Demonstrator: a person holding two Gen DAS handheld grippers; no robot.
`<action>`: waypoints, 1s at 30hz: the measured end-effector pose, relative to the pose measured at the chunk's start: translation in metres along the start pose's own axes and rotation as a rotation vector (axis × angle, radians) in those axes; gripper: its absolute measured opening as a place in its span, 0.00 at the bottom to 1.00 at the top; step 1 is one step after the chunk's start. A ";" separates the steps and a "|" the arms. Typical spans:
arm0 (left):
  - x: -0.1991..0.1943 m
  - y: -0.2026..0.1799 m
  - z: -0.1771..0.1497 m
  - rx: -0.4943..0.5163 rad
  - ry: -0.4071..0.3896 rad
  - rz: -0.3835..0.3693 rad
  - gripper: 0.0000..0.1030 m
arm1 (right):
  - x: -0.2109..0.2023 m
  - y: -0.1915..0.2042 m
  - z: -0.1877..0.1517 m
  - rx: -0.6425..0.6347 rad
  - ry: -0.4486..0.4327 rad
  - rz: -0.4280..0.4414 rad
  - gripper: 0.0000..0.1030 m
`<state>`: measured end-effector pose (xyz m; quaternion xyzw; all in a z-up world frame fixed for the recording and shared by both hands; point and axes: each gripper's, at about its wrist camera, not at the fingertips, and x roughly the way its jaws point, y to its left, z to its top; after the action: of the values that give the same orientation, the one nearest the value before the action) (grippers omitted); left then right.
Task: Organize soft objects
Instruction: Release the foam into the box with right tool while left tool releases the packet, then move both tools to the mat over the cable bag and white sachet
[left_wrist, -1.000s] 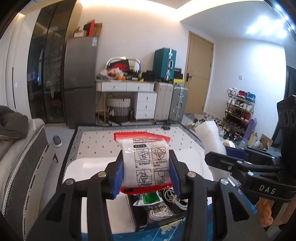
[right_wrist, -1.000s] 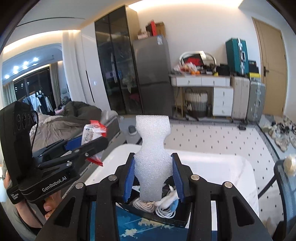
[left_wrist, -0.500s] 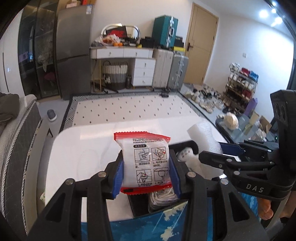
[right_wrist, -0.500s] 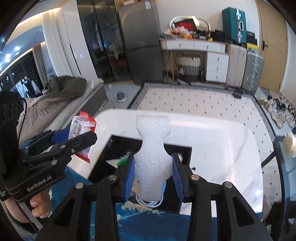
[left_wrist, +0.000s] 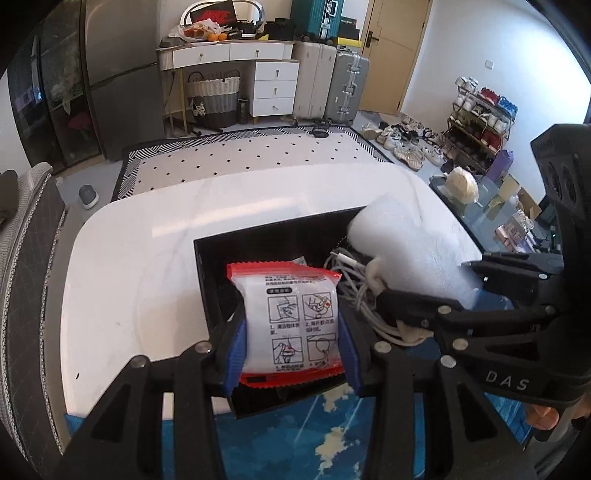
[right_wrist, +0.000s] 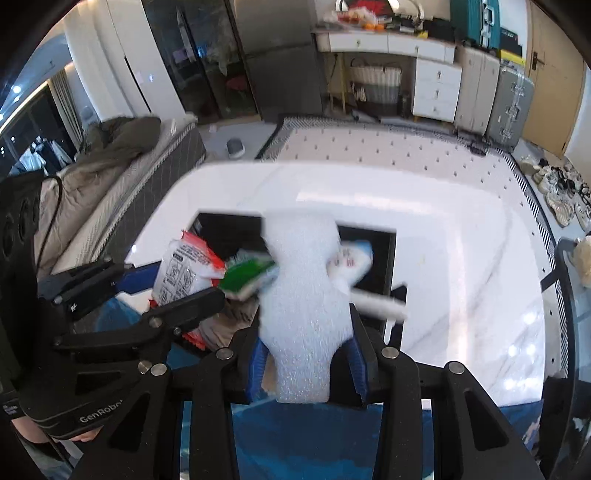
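Observation:
My left gripper is shut on a white packet with red ends and printed pictures, held over the near left part of a black open box. My right gripper is shut on a white foam piece with a pinched waist, held over the same black box. Inside the box lie white coiled cables, a green and white packet and a white pouch. Each gripper shows in the other's view: the right gripper with the foam, the left gripper with the packet.
The box sits on a white marble table with a blue patterned mat at its near edge. Beyond lie a dotted rug, a bed on the left, drawers, suitcases and a shoe rack.
Both grippers have come down and tipped toward the black box, still holding the packet and the foam. The box now fills much more of both views.

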<state>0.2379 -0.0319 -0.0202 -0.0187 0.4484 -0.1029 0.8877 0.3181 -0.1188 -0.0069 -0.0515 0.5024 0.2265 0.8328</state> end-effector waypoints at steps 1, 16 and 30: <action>0.003 -0.001 -0.001 0.002 0.008 0.001 0.41 | 0.005 -0.004 -0.001 0.020 0.023 0.028 0.36; 0.001 0.001 -0.006 -0.006 0.018 -0.010 0.46 | 0.006 -0.005 -0.003 0.056 0.013 0.051 0.46; -0.066 -0.010 -0.014 0.055 -0.034 -0.058 0.80 | -0.062 -0.001 -0.014 0.047 -0.056 0.090 0.70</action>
<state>0.1873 -0.0272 0.0253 -0.0091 0.4298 -0.1403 0.8919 0.2829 -0.1446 0.0396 -0.0027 0.4861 0.2533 0.8364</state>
